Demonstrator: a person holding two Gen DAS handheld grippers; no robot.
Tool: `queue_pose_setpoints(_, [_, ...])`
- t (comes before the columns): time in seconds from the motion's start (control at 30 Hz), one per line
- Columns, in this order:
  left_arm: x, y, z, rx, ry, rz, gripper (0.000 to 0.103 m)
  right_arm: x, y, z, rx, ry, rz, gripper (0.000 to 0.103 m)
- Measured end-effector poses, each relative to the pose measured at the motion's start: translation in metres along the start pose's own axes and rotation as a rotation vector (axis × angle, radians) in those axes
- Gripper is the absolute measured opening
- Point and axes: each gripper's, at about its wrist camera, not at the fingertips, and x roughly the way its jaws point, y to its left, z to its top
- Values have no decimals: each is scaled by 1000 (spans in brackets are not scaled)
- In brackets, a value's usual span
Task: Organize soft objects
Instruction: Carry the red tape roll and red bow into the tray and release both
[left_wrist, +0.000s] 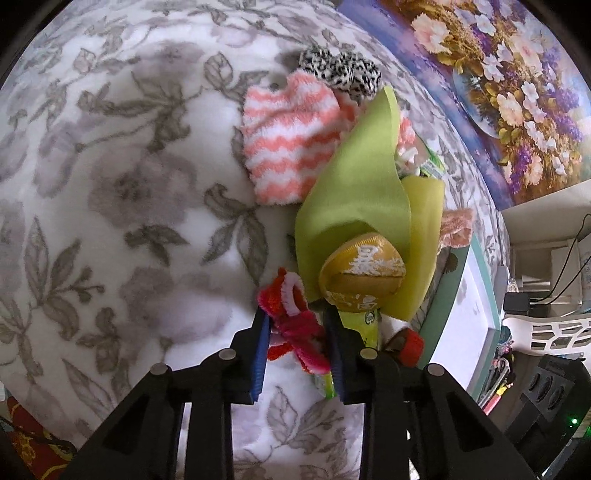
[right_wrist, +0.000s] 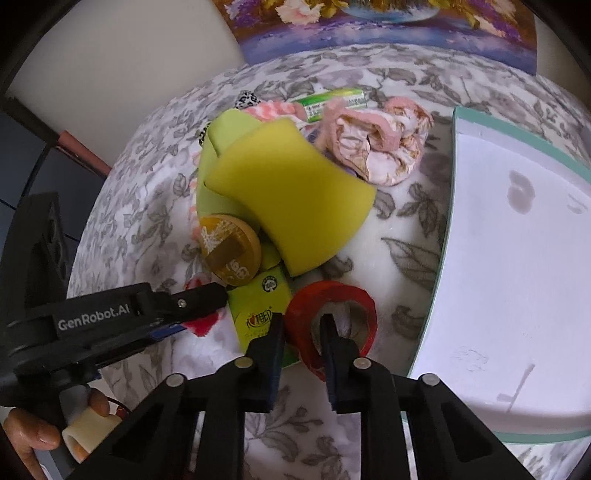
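A pile of soft things lies on a leaf-patterned blanket. My left gripper has its jaws either side of a red, pink and white pipe-cleaner bundle, touching or nearly so. Beyond it lie green felt, a gold pouch, a pink-white striped sock and a black-white fluffy item. My right gripper straddles the rim of a red tape roll, one finger inside the ring. A yellow sponge and pink floral cloth lie behind it.
A white box with a teal rim stands on the right of the blanket. A green tissue packet lies beside the tape. A second green packet lies at the back. A flower painting leans behind.
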Motion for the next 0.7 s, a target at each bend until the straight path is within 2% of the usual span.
queue_pose_setpoints(0.37, [-31,-5,-3,65,-124,44,30,-18,-6,-1,15,-44,39,14])
queue_pose_setpoints(0.63, [-55,-29,-8,149,-240,71,30,-58,1,2,11,-164,63,14])
queue_pose_setpoints(0.7, [-63,-36,-11,170,-257,77,30,-73,-1,5,8,-213,33,14])
